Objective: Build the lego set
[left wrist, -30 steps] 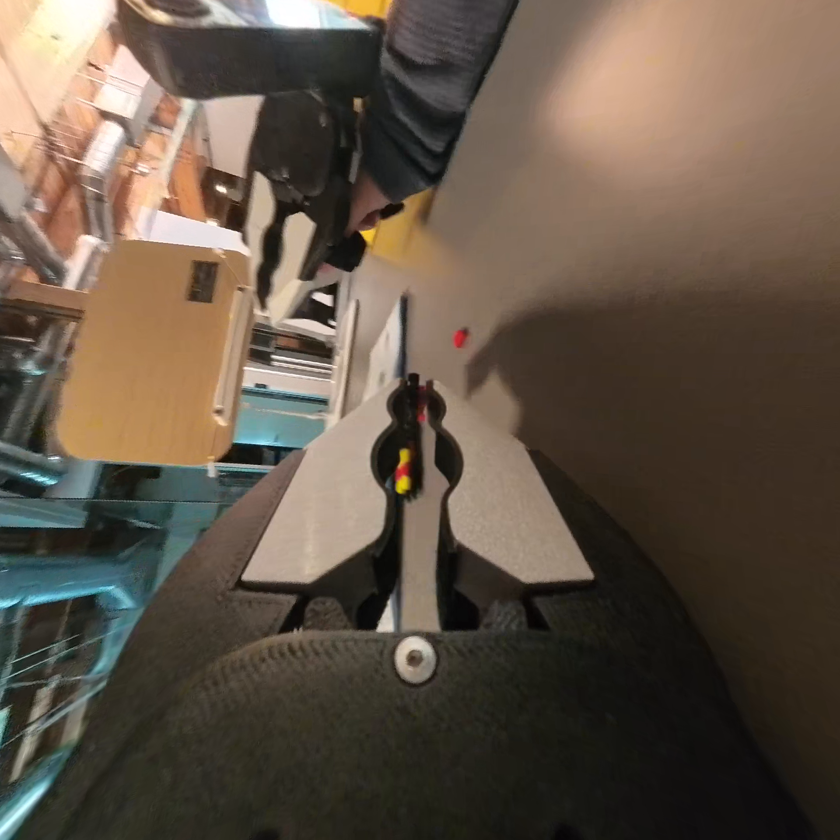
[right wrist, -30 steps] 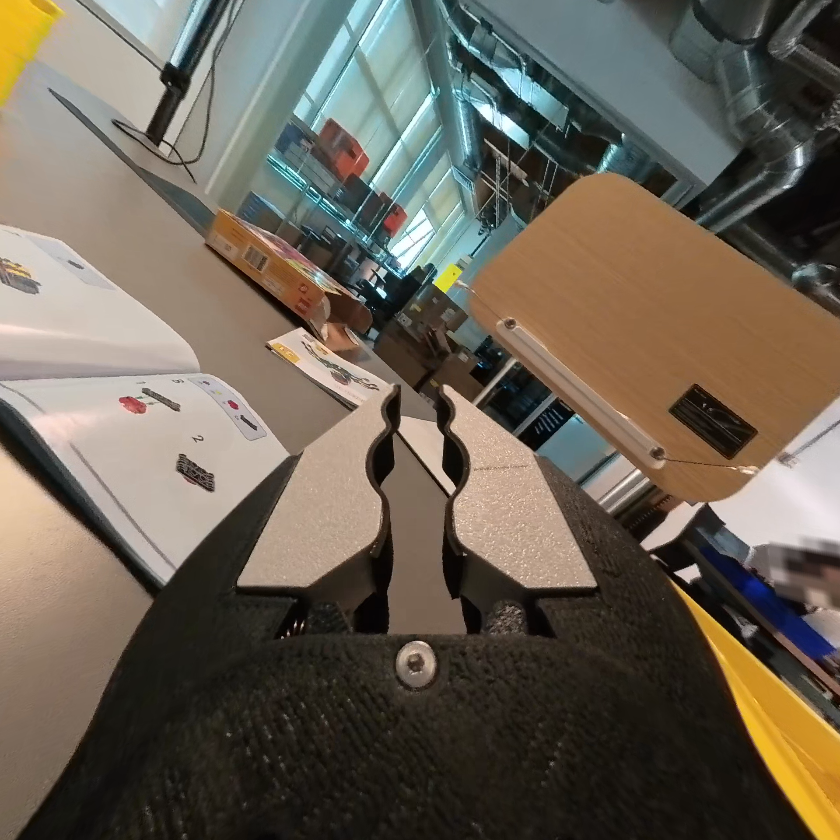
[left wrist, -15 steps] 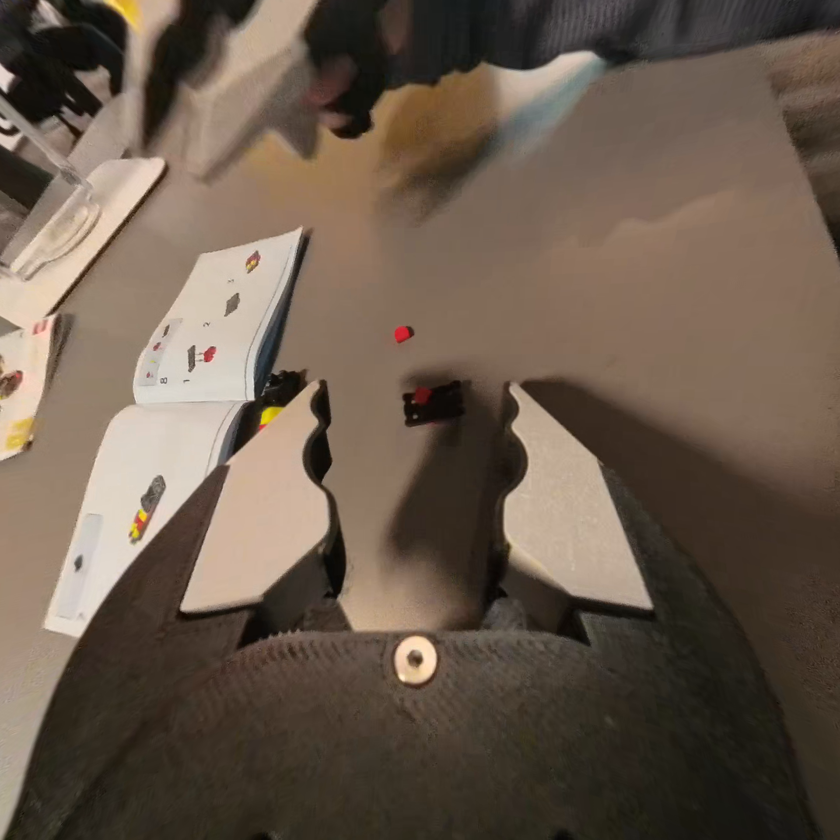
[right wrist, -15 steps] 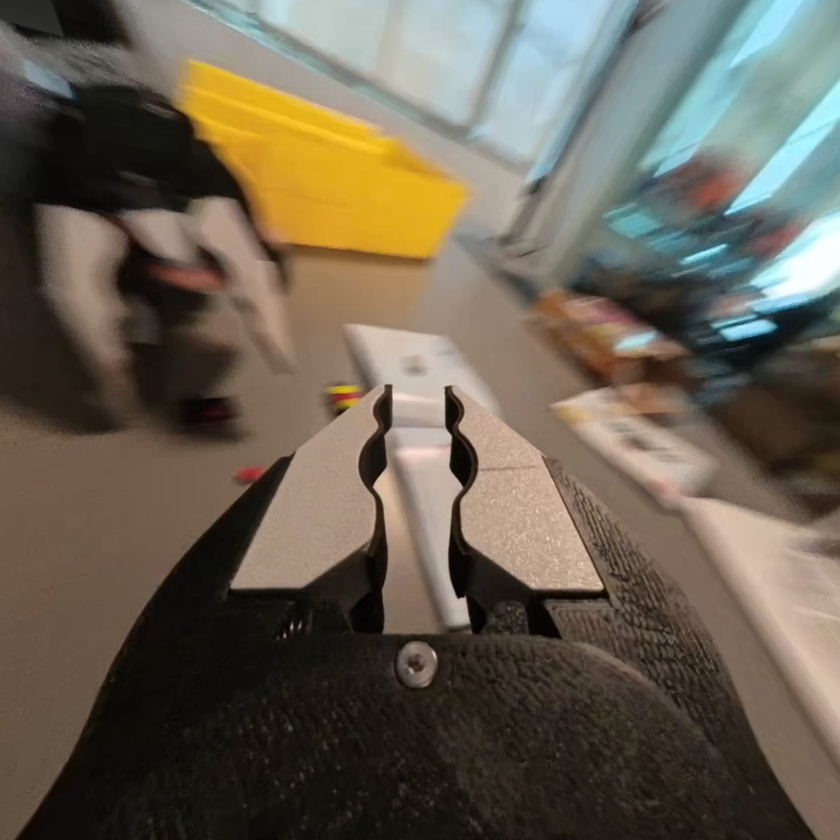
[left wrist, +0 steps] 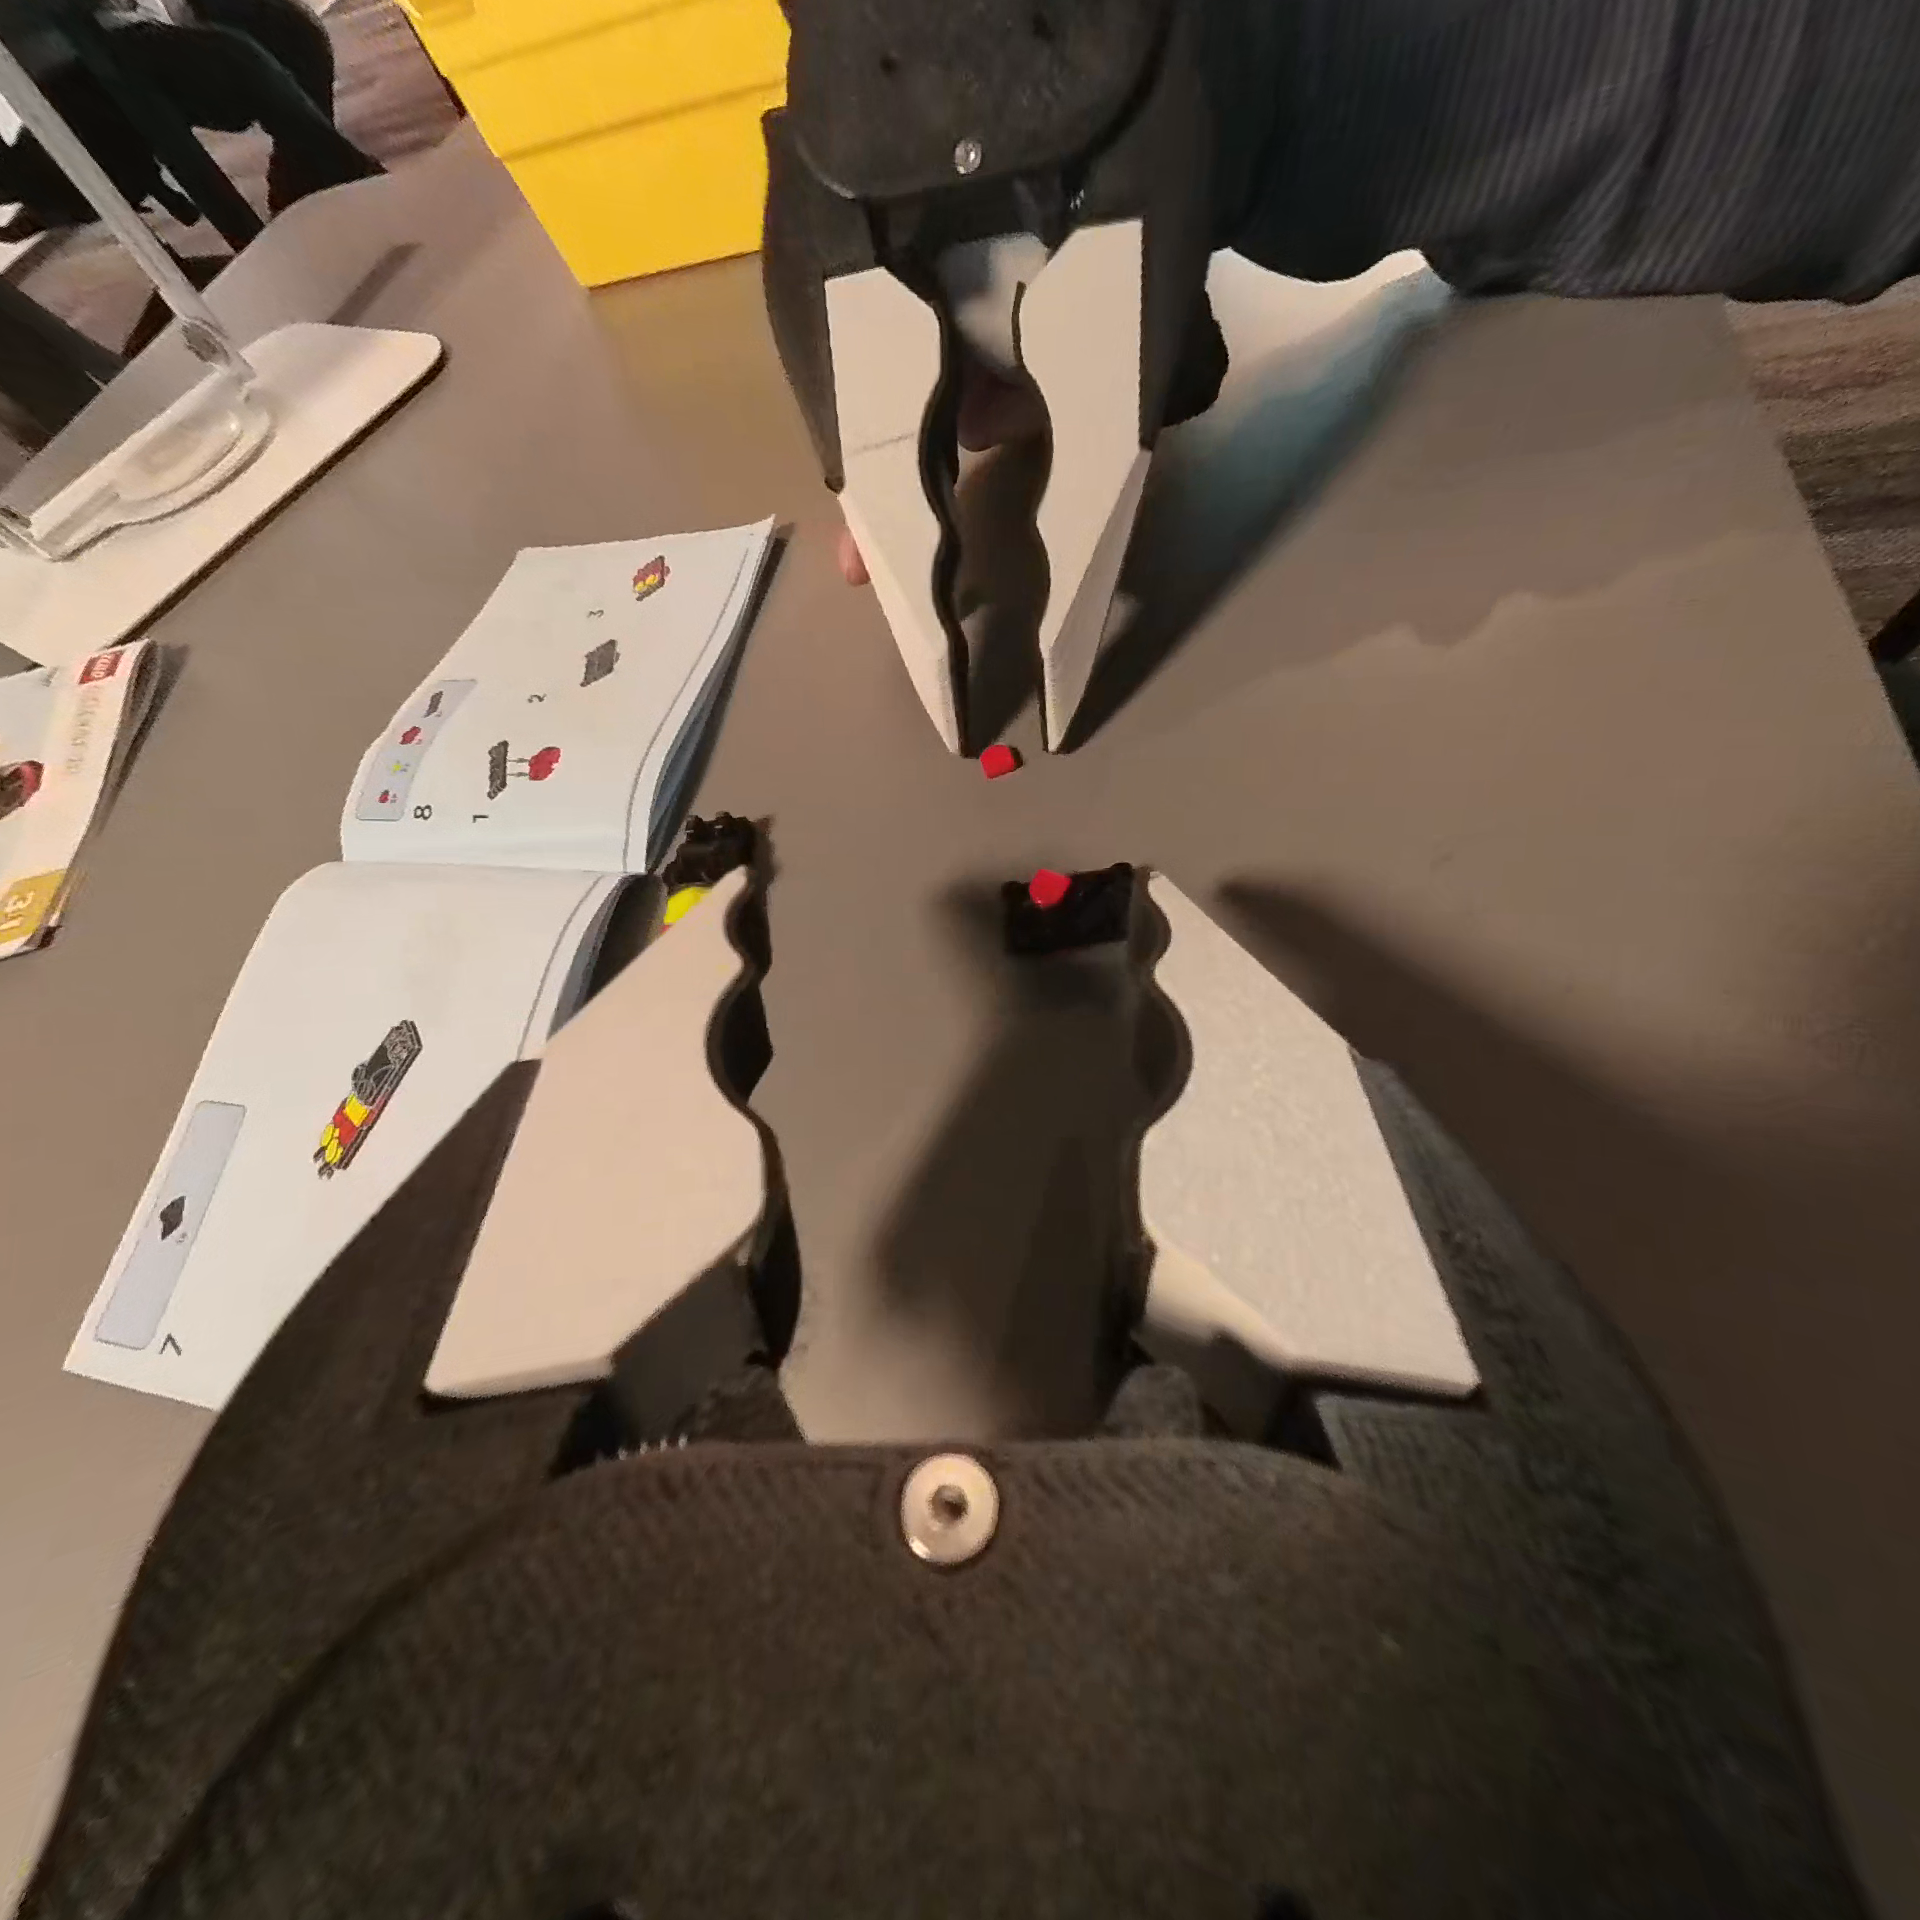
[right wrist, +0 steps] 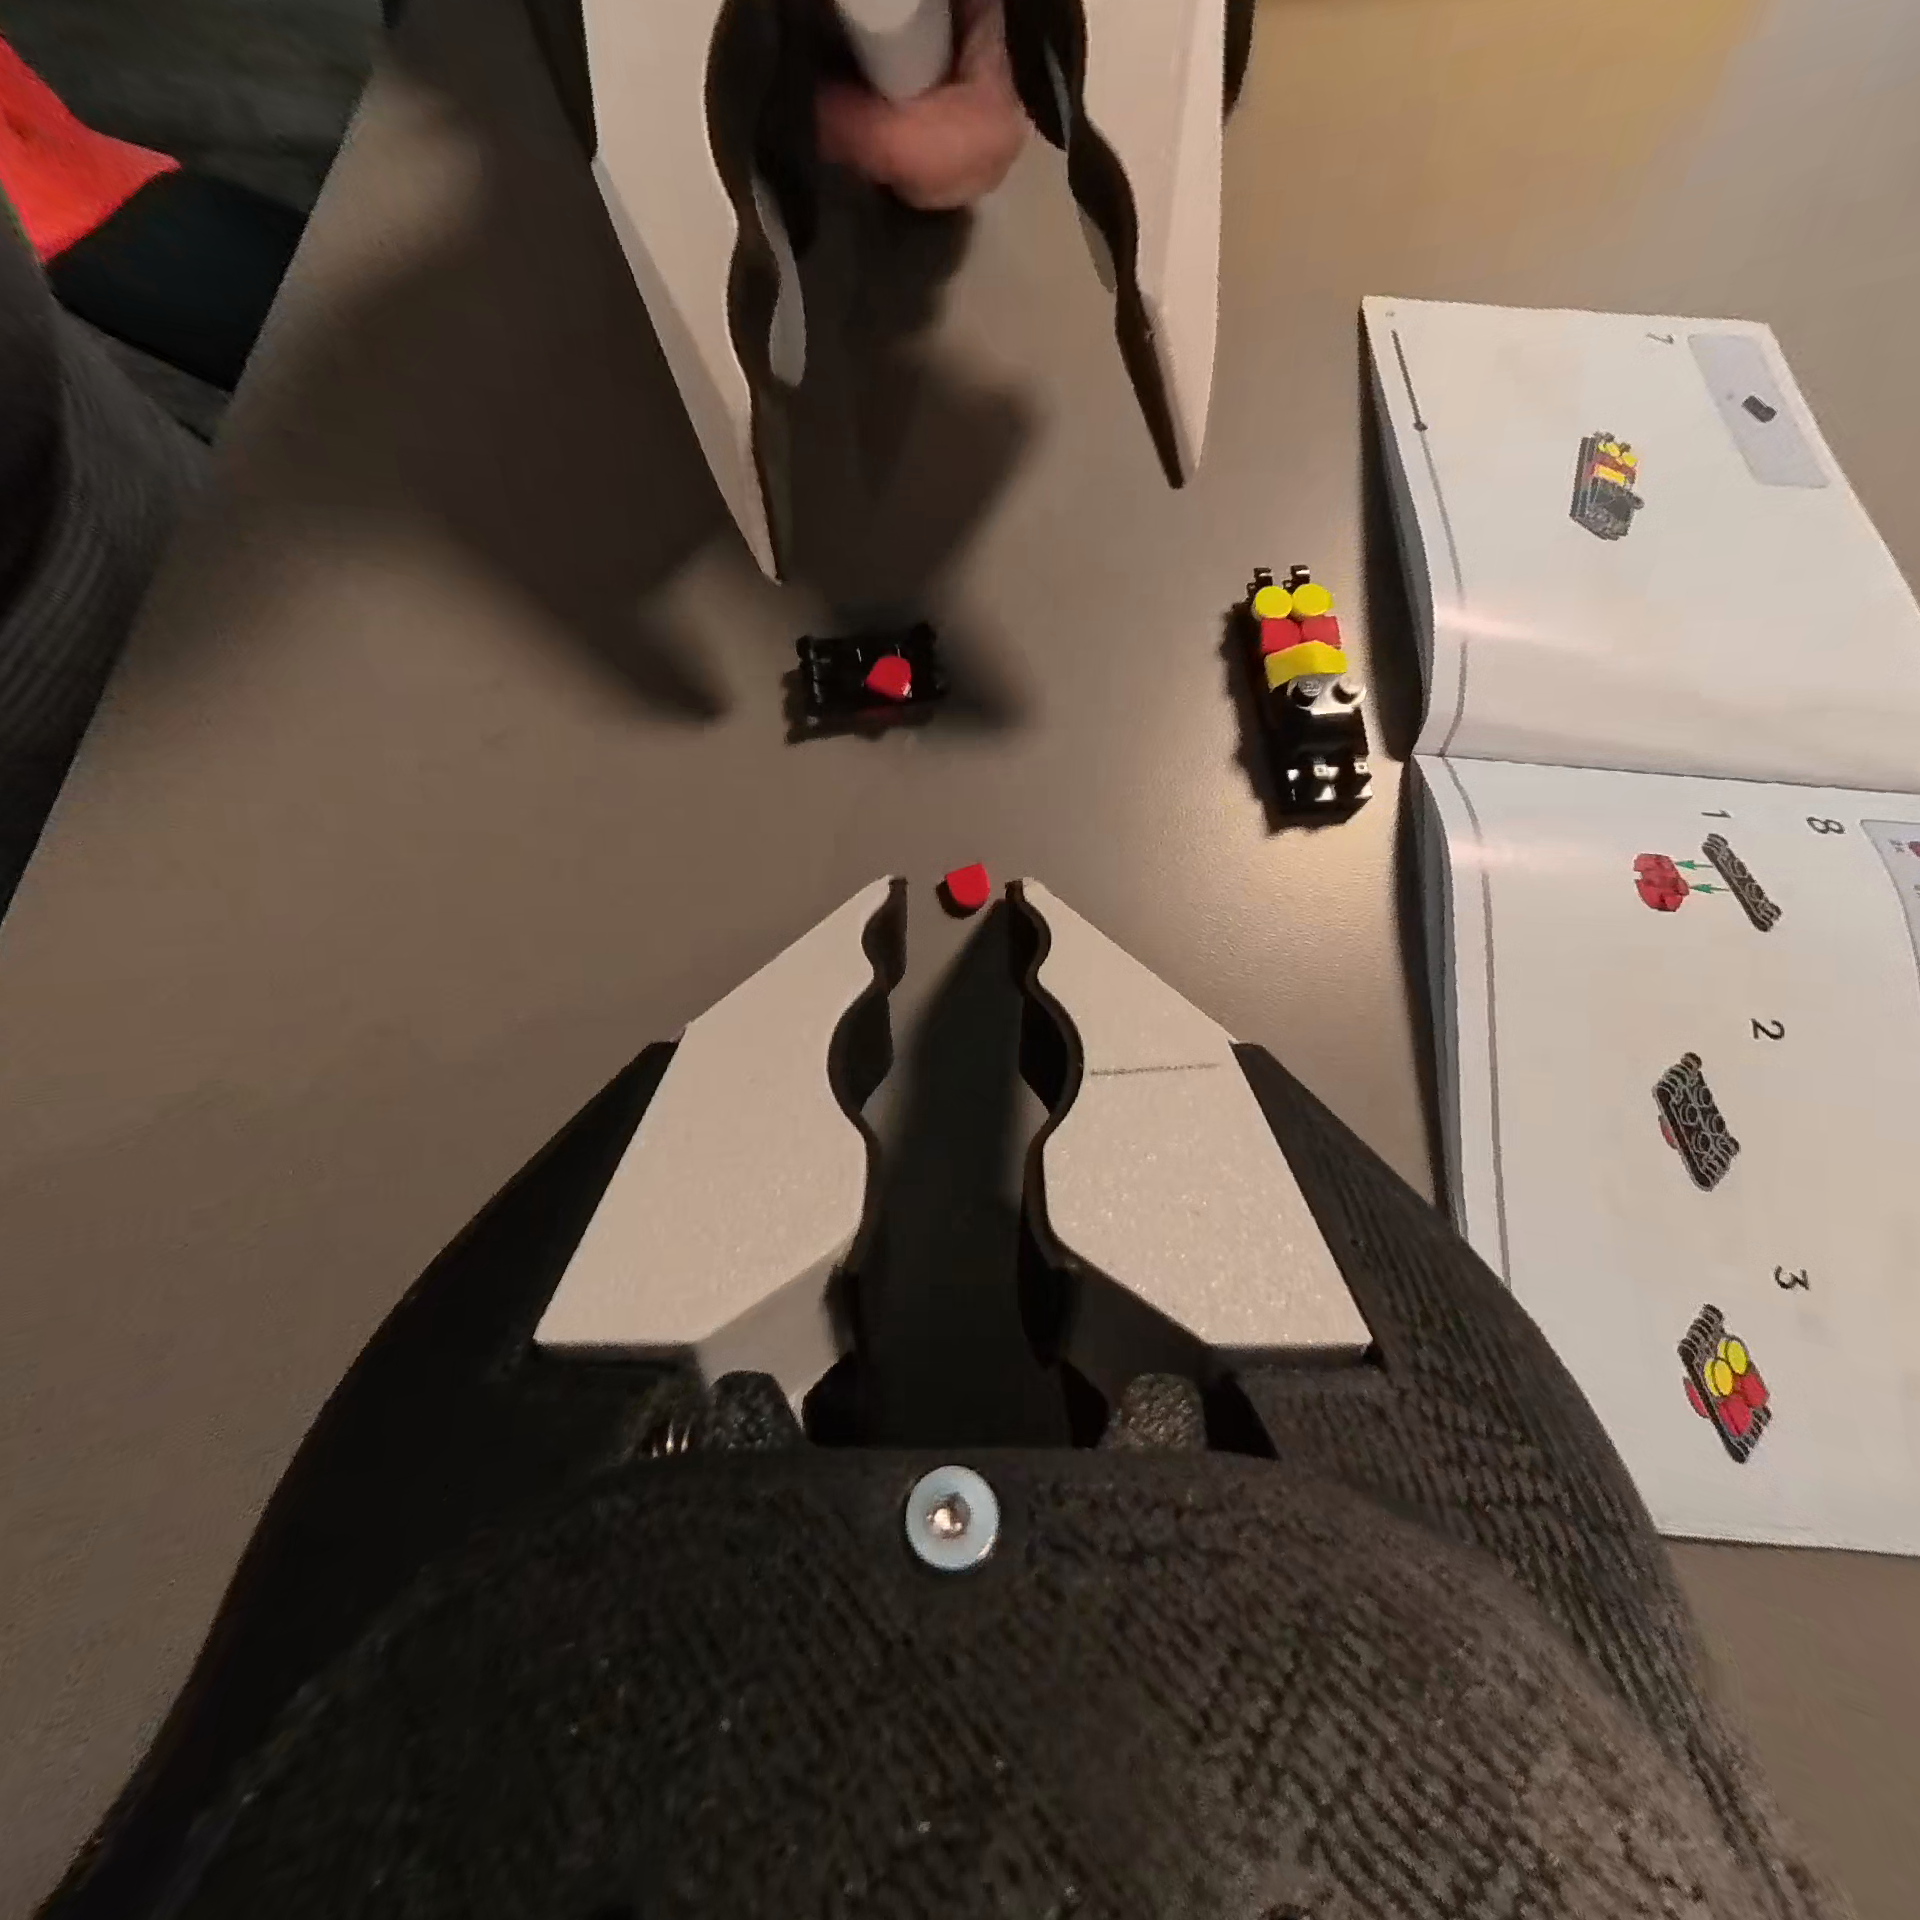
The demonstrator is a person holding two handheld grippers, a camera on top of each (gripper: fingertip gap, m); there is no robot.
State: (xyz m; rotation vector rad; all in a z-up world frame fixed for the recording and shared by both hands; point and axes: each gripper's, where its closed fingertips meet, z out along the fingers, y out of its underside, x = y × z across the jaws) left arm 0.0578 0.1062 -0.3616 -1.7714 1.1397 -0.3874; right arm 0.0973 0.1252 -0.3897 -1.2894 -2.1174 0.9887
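Observation:
A small black plate (left wrist: 1070,912) with one red piece on top lies on the grey table, just ahead of my left gripper (left wrist: 945,883). That gripper is open wide and empty, and the plate sits near its right fingertip. The plate also shows in the right wrist view (right wrist: 868,675). A loose red piece (right wrist: 964,889) lies on the table between the tips of my right gripper (right wrist: 954,885). That gripper is open only narrowly and does not grip the piece. A black, red and yellow assembly (right wrist: 1304,696) lies beside the open instruction booklet (right wrist: 1662,935). The two grippers face each other.
A yellow bin (left wrist: 623,125) stands at the far table edge. A stand with a flat white base (left wrist: 208,416) is at the far left, and a folded leaflet (left wrist: 62,790) lies at the left edge. A person's dark sleeve (left wrist: 1558,135) is behind the right gripper. About 6 cm separates my left fingertips from my right.
Both grippers swung down to face the table. My left gripper went from shut to wide open. My right gripper moved in until its tips flank the loose red piece.

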